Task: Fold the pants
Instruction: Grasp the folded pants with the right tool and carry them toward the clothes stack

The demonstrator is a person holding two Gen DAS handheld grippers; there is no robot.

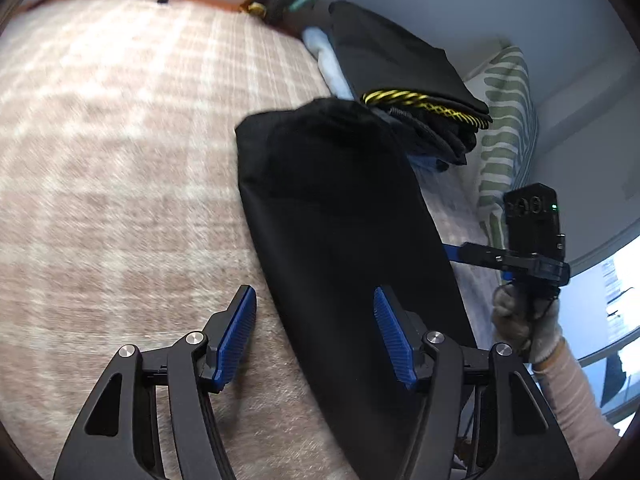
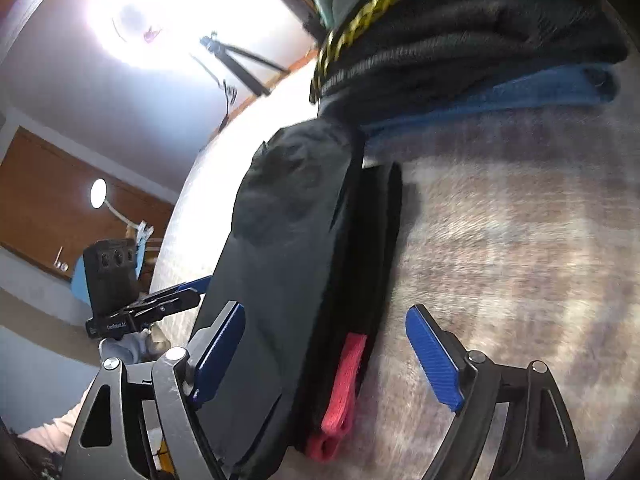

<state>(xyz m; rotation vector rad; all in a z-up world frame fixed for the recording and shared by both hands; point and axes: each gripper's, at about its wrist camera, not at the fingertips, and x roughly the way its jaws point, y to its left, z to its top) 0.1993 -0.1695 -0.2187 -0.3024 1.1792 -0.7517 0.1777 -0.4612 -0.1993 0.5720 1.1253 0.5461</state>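
Pink-and-white checked blanket point(image 1: 120, 140) carries the folded black pants point(image 1: 340, 220), beside a stack of folded dark clothes point(image 1: 408, 80). Both claws, left claw point(image 1: 316, 336) and right claw point(image 2: 326, 356), gape empty over the bundle. We judge folding nearly done; next, grip low, pinching all layers, and keep edges aligned.

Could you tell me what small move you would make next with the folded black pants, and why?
Probably close the right gripper on the folded black pants. Both grippers are open, the left gripper too; the bundle lies on the blanket beside a stack of folded clothes, seemingly its destination.
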